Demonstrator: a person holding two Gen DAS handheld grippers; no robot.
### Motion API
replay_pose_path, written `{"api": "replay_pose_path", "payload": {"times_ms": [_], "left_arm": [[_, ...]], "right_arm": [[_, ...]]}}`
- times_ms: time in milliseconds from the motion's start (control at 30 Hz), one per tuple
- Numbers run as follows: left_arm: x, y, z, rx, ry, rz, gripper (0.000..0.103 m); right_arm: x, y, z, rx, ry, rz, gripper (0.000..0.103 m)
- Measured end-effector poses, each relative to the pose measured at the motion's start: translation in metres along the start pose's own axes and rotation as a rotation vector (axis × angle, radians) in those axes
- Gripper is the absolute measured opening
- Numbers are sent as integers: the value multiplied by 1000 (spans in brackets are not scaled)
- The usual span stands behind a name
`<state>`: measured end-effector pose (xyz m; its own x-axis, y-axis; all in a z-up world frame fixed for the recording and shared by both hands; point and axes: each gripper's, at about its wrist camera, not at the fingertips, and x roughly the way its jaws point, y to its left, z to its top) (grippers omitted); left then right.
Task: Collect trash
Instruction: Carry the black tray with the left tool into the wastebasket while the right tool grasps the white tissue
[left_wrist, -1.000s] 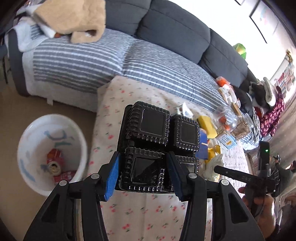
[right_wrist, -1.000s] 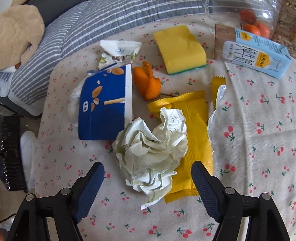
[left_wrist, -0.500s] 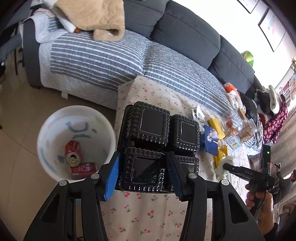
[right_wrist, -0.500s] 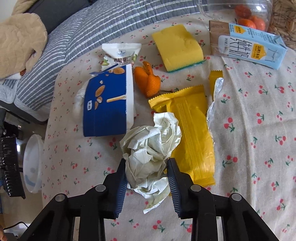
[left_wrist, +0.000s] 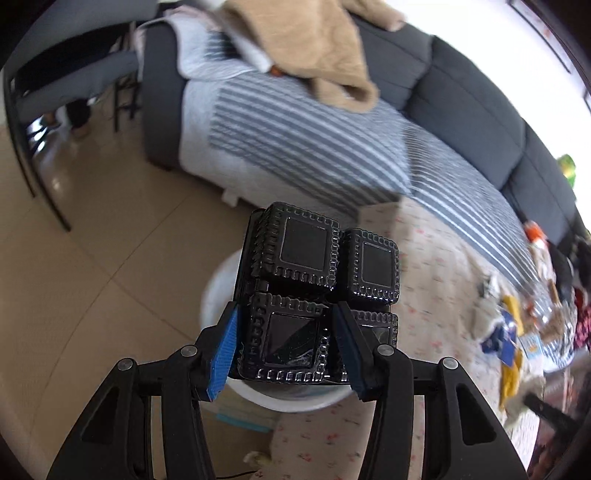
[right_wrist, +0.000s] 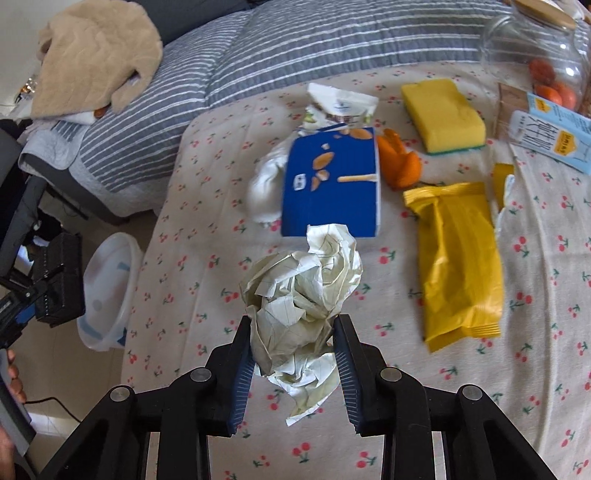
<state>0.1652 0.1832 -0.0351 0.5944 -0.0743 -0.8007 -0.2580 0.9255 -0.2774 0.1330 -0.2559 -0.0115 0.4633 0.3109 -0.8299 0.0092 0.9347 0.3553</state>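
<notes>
The crumpled paper ball (right_wrist: 301, 291) is clamped between the jaws of the right gripper (right_wrist: 293, 354), above the cherry-print tablecloth (right_wrist: 535, 369). It looks very light and soft, so I judge it will crush easily but not slip; holding it across the thick middle is best, since a loose tail hangs below. The left gripper (left_wrist: 288, 349) is closed on a black plastic tray (left_wrist: 317, 291), rigid, glossy, with four ribbed square cups, over the white bin (right_wrist: 107, 291) on the floor. On the cloth remain a blue box (right_wrist: 330, 184), a yellow wrapper (right_wrist: 458, 266) and a yellow sponge (right_wrist: 441, 116)
</notes>
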Motion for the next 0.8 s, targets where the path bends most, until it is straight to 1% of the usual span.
{"api": "replay_pose_path", "payload": {"times_ms": [100,233,400,433,500,533,567,667,800], "left_arm": [[9,9,2,-10,7,32,54],[17,12,1,3,14,51,54],[20,13,2,-1,6,34,55],[19,13,2,-8,2,32,57],[16,13,2,-22,8,30,74],[13,11,1,-15,9,31,88],[9,9,-1,2,3,30,93],[-4,2,-6,72,-7,46,94],[-21,10,-15,109,-8,59,97]], "right_arm": [[2,10,0,-19,-8,3,37],[3,25,-1,-49,-24,8,37],[8,51,-5,-93,-31,15,37],[9,58,-7,-109,-35,15,37],[11,72,-10,-142,-41,19,37],[12,79,-11,-157,-44,21,37],[14,86,-11,-170,-47,23,37],[20,108,-12,-215,-51,22,37],[34,143,-15,-269,-50,53,38]]}}
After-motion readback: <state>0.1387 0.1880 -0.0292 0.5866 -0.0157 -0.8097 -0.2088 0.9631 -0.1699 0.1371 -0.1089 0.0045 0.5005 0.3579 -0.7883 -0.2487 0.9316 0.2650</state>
